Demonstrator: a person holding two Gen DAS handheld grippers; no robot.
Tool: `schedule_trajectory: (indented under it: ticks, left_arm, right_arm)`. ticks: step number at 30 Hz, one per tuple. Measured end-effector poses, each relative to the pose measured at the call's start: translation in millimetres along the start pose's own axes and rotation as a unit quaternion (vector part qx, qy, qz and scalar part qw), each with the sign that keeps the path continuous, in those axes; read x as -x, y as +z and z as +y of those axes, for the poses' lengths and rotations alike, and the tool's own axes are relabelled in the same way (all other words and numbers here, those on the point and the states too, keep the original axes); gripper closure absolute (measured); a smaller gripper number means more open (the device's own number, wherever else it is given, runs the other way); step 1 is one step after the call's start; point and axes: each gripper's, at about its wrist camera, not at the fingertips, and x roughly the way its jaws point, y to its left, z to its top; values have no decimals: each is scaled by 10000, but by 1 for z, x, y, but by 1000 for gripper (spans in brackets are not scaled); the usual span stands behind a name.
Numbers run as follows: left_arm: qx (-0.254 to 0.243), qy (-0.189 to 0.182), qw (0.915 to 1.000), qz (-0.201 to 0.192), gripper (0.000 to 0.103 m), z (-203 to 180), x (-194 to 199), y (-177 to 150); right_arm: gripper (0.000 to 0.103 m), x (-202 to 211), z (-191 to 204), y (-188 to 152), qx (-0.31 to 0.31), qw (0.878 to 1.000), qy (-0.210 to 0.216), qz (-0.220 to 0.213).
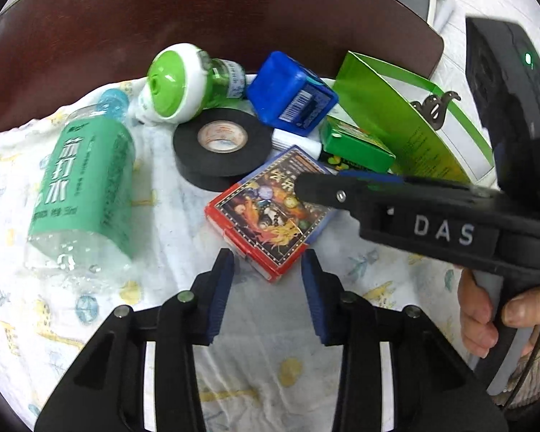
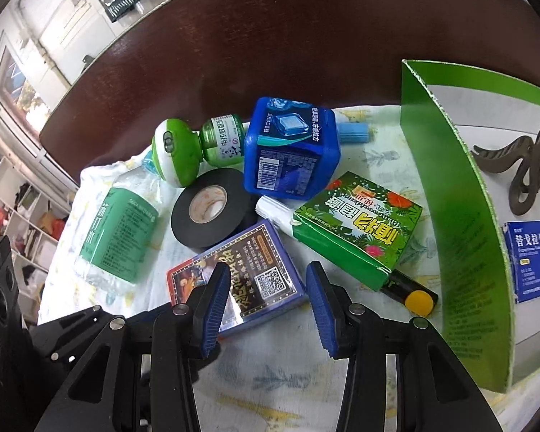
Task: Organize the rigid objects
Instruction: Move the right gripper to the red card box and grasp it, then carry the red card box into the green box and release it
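**Both grippers over the card box, neither holding it**

While both grippers hovered over the pile, neither had a grip. The left gripper [image 1: 267, 264] had its jaws apart, with the near corner of the card box [image 1: 270, 216] just ahead of the tips and no pad contact visible. The right gripper [image 2: 266, 280] also stood apart, straddling the same card box [image 2: 241, 270] from its own side; the pads looked clear of the edges, though I could not be sure on the left pad.

The box lay flat on the printed cloth [image 1: 90, 324], directly ahead of both sets of fingers. The black tape roll [image 1: 222, 144] sat just beyond it, touching or nearly so. The green carton [image 2: 356, 230] was ahead and right of the right gripper, the blue cube box [image 2: 291, 147] further ahead, the water bottle [image 1: 82, 187] off left.

Handling, my read:
- Light, stiff cardboard; glossy wrap likely slippery.
- Grip across the short width, pads on the long edges, mid-length.
- A corner pinch would probably let it twist.
- Soft cloth below, so the tips can dig in slightly.
- Two grippers on one box risks a clash; one should back off.
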Motion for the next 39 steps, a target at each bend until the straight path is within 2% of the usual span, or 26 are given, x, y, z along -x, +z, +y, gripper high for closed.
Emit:
schedule_trajectory:
  ticks: [3,6,10,13,16,19,23,26,31,39]
  left_arm:
    - [0,81,9999,-89,67,8,10,-4]
    - [-6,-162,9997,-187,67,12,24,-10]
    - [67,-124,9994,-331,67,16,36,-10]
    - [351,-57,9992,-182,67,21,25,-2]
    - [551,82,9984,14,67,23,11,4]
    - [717,-70,9974,10,72,26,10,7]
    - [759,-208,9969,29,72,29,7,9]
    - [701,-157,9974,0,72,26,7,10]
    - [515,71,9986,-117,72,16,18,10]
    - [180,196,9976,-639,72,-3,63,24]
  right_arm:
    - [57,-1,5,-7,97,9998,107,154]
    - [59,4,13,-17,188,9990,296,260]
    - [59,16,18,-25,269,9988,358,201]
    - [59,24,12,-20,144,9996,258,-9]
    - [59,24,9,-17,114,9998,185,-17]
    - [59,16,11,-16,102,9996,238,114]
    - [60,2,1,-15,-169,9984,439,326]
    - [66,-1,6,-14,-93,9986,412,321]
    - [70,9,11,-17,100,9989,349,295]
    - [71,48,24,-8,334,9982,414,-263]
